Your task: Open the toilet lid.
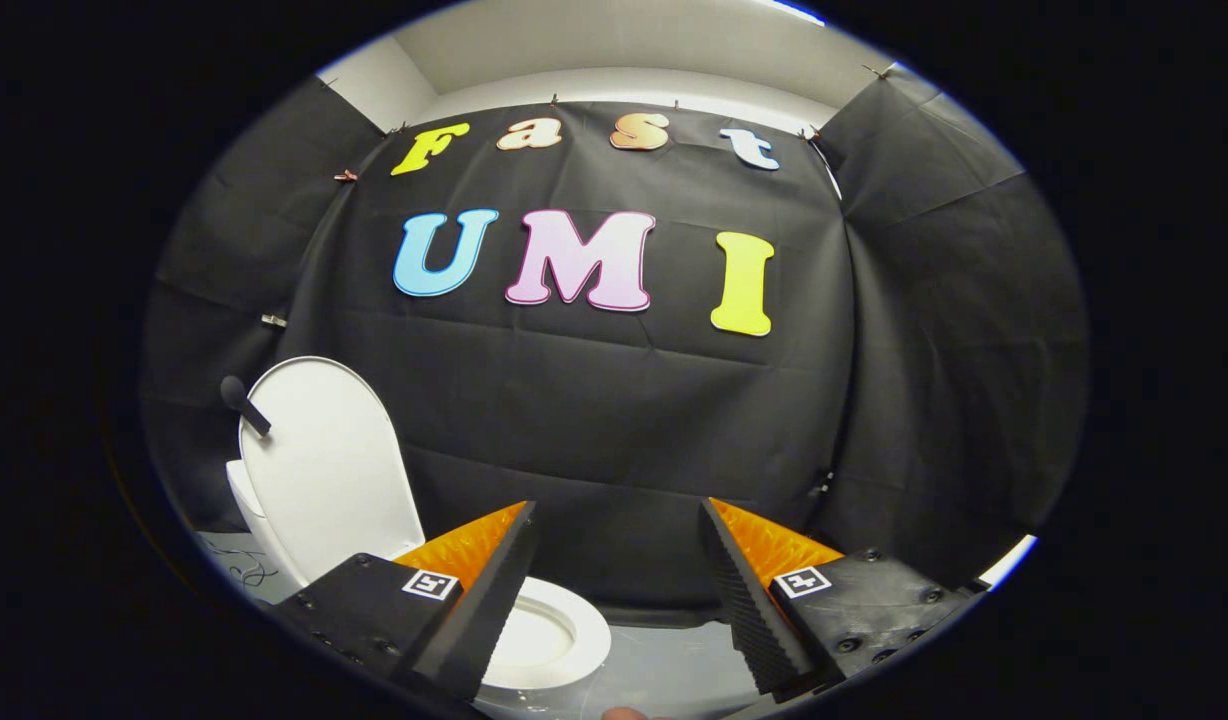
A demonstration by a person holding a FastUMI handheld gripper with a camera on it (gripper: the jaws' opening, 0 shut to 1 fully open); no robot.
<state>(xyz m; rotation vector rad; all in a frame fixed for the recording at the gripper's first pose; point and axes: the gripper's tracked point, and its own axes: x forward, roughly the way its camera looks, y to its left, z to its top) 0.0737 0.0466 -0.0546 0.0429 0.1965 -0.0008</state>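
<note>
Toilet lid (326, 462) stands raised, upright over the back of the bowl, at about 10 o'clock from my gripper (614, 585). My two fingers are spread wide with nothing between them; only the black booth wall (614, 420) and a strip of pale floor (674, 665) show through the gap. The left finger crosses in front of the seat ring (559, 640), which lies flat and exposed just beyond it. I judge the opening step done: lid is up, tool is off it and well apart. Next move, as I read it, calls only for backing clear without brushing the lid, so it does not tip forward. Small dark knob (244, 403) pokes out at the lid's upper left edge; cannot tell what it is.

Count: one toilet, one lid, one seat ring, one knob, two fingers
</note>
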